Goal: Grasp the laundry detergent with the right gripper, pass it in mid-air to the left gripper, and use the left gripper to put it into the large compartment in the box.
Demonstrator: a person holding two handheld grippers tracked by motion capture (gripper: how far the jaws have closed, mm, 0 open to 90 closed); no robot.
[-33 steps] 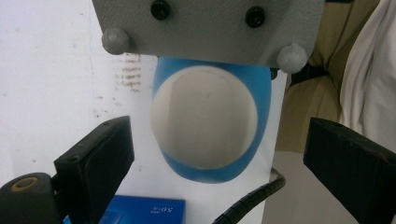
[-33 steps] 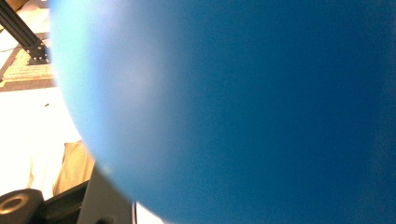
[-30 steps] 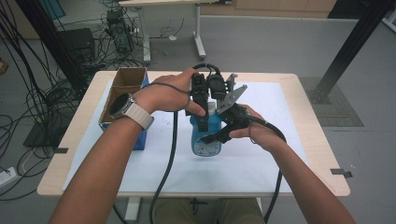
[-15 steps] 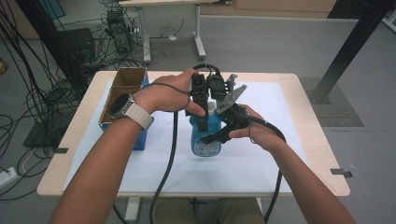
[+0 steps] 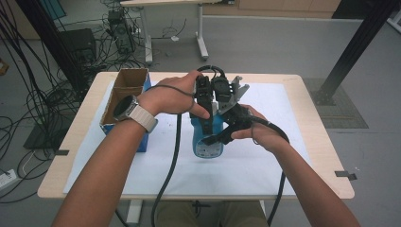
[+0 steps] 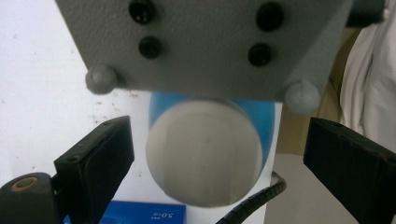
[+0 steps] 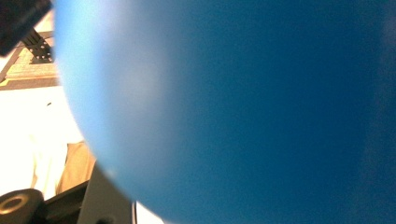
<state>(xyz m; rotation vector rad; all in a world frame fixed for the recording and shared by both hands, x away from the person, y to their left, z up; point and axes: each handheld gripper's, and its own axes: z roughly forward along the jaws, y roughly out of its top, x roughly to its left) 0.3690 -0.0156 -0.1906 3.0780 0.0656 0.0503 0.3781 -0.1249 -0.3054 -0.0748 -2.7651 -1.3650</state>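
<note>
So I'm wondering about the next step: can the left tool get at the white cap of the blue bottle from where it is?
Probably yes. The left tool hangs over the white cap with its jaws open on either side and nothing between. The right tool grips the blue bottle lower down, clear of the cap.
</note>
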